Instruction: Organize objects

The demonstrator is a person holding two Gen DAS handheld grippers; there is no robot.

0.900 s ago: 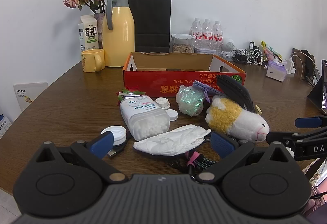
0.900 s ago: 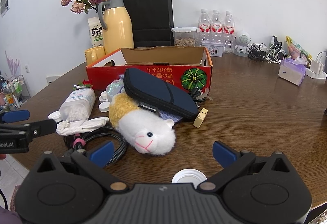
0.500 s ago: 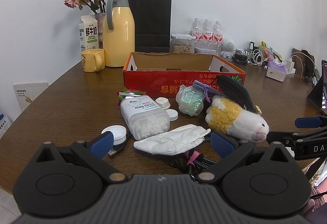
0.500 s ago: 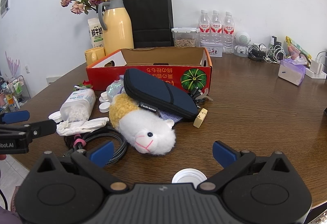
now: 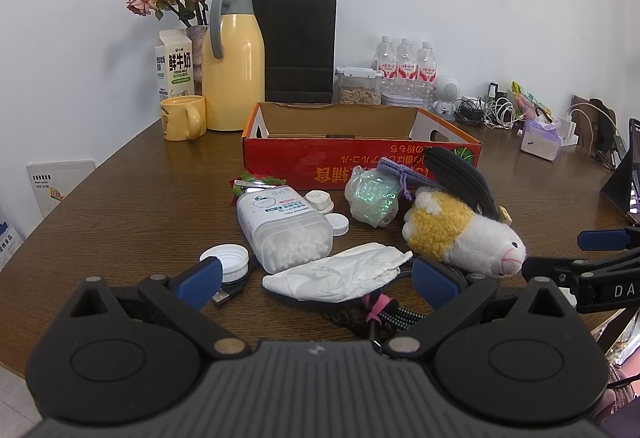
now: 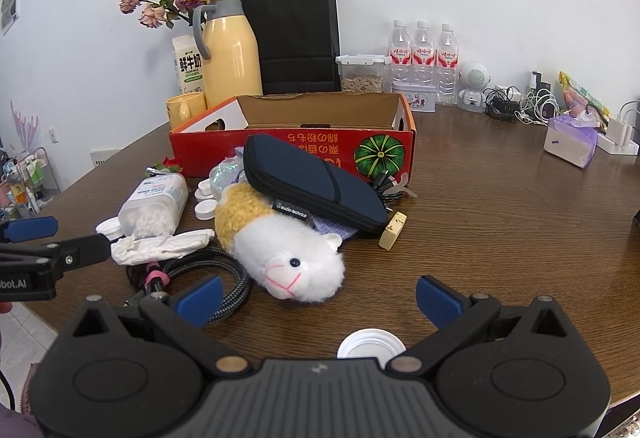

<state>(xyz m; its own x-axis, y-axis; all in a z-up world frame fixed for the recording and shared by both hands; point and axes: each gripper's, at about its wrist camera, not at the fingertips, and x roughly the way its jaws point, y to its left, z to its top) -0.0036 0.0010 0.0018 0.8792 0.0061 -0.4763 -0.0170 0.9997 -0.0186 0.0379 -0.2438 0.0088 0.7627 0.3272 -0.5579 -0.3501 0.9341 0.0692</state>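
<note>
- Fingers of the left gripper (image 5: 316, 278) stand spread wide and empty, above a crumpled white tissue (image 5: 340, 272); only this view shows the bottle cap (image 5: 226, 262) beside the cotton-swab jar (image 5: 284, 228).
- Right gripper (image 6: 318, 296) is equally released — a white lid (image 6: 370, 344) lies just under it, seen here alone.
- Plush alpaca (image 6: 280, 242) lies on the table (image 6: 500, 218) before the empty red box (image 6: 296, 142), a navy pouch (image 6: 312, 190) across its back.

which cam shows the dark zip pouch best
The right wrist view: the dark zip pouch lies broadside, showing its full length, zip and label, resting on the plush toy. The left wrist view shows only its narrow end behind the toy.
</note>
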